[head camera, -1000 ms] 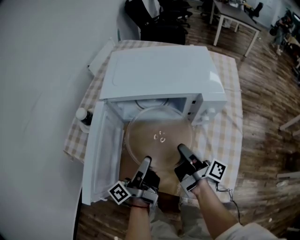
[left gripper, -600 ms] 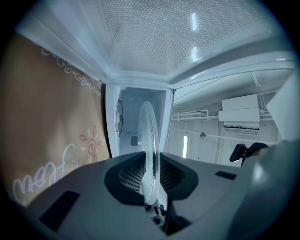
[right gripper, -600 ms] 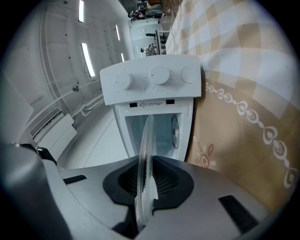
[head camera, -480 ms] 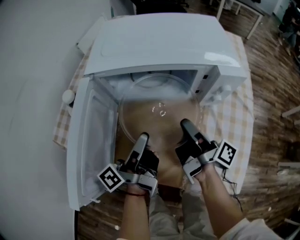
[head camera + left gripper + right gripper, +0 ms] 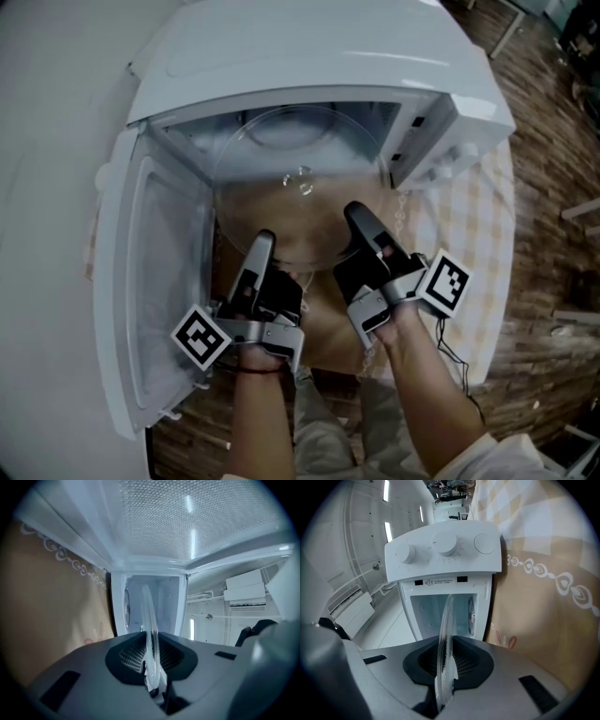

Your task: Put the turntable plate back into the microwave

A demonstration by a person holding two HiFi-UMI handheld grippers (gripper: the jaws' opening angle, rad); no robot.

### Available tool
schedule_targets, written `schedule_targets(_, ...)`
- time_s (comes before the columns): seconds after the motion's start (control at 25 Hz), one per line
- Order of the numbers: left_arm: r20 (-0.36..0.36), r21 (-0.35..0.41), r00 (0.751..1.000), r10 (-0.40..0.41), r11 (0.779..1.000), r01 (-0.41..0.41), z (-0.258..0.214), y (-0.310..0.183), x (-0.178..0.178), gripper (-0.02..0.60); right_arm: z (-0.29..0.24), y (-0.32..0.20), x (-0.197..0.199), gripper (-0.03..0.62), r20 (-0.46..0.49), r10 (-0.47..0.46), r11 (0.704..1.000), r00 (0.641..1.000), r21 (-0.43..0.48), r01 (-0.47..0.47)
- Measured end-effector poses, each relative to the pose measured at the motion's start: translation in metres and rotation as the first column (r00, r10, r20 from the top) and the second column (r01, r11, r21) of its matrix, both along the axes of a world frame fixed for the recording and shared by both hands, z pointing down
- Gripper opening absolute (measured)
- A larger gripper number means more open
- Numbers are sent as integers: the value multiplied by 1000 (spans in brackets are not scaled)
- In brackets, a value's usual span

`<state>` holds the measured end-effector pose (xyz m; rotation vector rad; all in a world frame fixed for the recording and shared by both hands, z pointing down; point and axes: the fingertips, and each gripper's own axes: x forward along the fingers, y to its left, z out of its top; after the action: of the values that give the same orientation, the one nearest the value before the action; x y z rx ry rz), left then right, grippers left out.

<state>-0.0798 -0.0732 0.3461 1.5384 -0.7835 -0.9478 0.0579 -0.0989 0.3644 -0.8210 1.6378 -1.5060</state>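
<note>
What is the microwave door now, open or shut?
Open: the door stands swung wide out from the microwave, and its cavity shows.

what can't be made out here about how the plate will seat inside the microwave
- Cavity floor and any roller ring: head view, covered by the turntable plate and the top of the microwave; both gripper views show only a narrow slice past the plate's edge.
- Print below the knobs: right gripper view, too small to read.
- Microwave's rear: head view, cut off by the top edge.
</note>
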Motion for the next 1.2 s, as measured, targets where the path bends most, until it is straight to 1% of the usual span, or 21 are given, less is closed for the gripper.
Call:
schedule_targets(0.2, 27, -11, 999, -24, 1000, 25, 3, -12, -4, 41, 1, -9, -4, 49, -6, 20, 1000, 1000, 9, -20)
schedule_targets(0.48, 14, -38, 993, -119, 992, 119, 8, -24, -8, 34, 4, -15, -5, 49, -21, 63, 998, 998, 7, -63)
schedule_targets(0.68, 25, -37, 983, -182, 982, 183, 2, -31, -12, 32, 3, -18, -7, 49, 13, 98, 995, 995, -4, -98)
schedule_targets(0.8, 18, -31, 977, -210, 977, 211, 0, -36, -15, 32, 0, -22, -9, 49, 16, 107, 994, 994, 0, -107)
schedule_targets(1.04, 6, -37, 973, -230, 972, 230, 4, -56, -15, 32, 3, -40, -9, 49, 7, 124, 992, 992, -10, -124)
schedule_targets(1.2, 7, -35, 973, -232, 972, 232, 6, -57, -16, 32, 4, -41, -9, 49, 4, 128, 992, 992, -11, -128)
